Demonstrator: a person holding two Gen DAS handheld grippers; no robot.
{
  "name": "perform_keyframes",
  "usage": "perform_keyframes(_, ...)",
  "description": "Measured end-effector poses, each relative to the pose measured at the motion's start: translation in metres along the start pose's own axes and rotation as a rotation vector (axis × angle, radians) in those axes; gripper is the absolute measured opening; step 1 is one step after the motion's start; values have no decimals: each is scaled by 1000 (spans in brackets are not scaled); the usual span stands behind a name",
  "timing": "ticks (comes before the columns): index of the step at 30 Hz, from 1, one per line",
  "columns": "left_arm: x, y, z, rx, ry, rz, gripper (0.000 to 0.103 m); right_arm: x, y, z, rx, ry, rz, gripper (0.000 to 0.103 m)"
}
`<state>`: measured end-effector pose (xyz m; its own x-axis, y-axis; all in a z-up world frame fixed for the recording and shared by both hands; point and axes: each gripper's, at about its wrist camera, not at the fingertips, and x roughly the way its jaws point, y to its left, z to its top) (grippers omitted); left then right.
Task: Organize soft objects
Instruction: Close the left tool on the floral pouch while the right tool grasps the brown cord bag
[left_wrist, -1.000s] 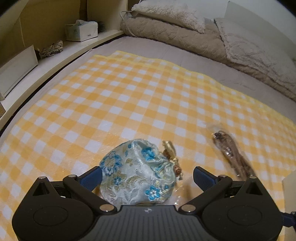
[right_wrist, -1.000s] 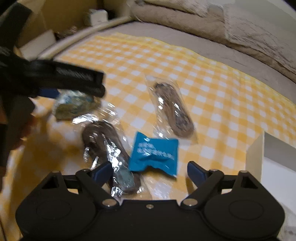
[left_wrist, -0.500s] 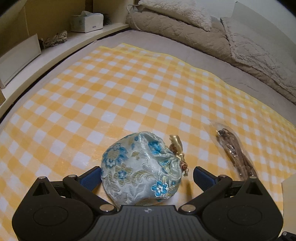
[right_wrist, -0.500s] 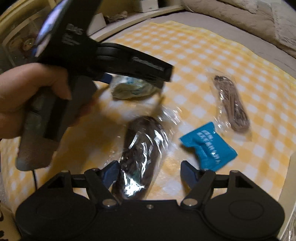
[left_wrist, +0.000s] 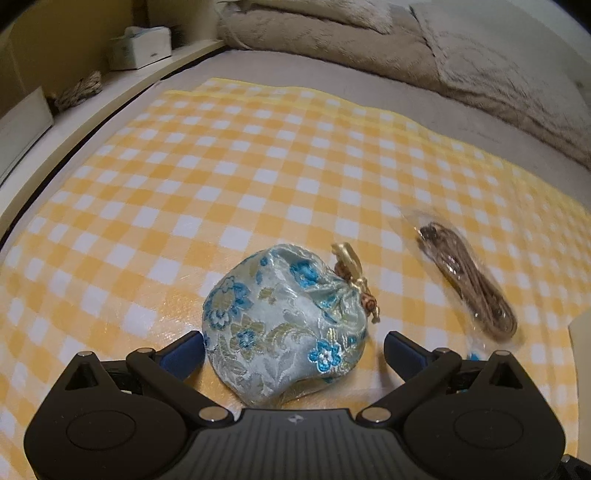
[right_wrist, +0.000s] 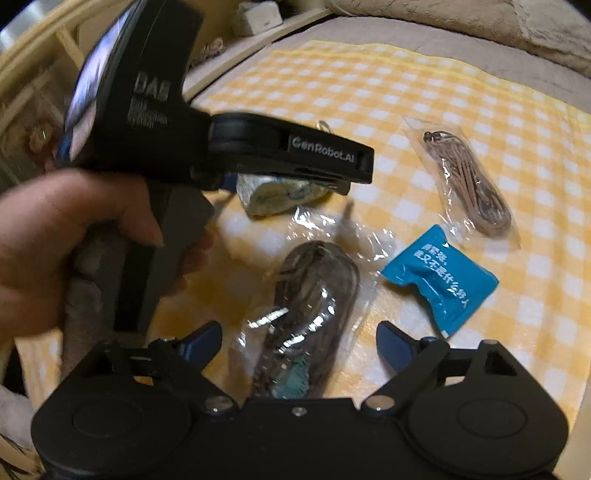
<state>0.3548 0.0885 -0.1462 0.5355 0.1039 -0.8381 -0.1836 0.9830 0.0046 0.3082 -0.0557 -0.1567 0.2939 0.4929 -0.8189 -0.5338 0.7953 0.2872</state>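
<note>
A pale blue floral drawstring pouch (left_wrist: 284, 328) with a gold tie lies on the yellow checked cloth (left_wrist: 258, 166), between the open fingers of my left gripper (left_wrist: 293, 349). The pouch also shows under the left gripper in the right wrist view (right_wrist: 273, 192). My right gripper (right_wrist: 299, 339) is open around a clear bag of dark cord (right_wrist: 306, 314). A blue sachet (right_wrist: 441, 277) lies just right of it. A clear bag of tan cord (right_wrist: 469, 184) lies farther right, also in the left wrist view (left_wrist: 469, 284).
The left hand and its black gripper body (right_wrist: 184, 147) fill the left of the right wrist view. Beige blankets and pillows (left_wrist: 443, 55) lie beyond the cloth. A shelf at the left holds a tissue box (left_wrist: 140, 48) and a rope coil (left_wrist: 79, 88). A white box edge (left_wrist: 581, 350) is at the right.
The left gripper has moved forward, so the pouch now sits deeper between its fingers. The right gripper has shifted left and closer over the dark cord bag.
</note>
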Motion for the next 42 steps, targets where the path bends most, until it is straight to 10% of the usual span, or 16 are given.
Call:
perform_keyframes(18,-16,13,2,0,-20,-33,63,-10,2,-3,-102,26,-23,45)
perform_keyframes(42,-113,-16,-4,-29,-204,-200,61,-110,-26,-14,-86,-217,-167,44)
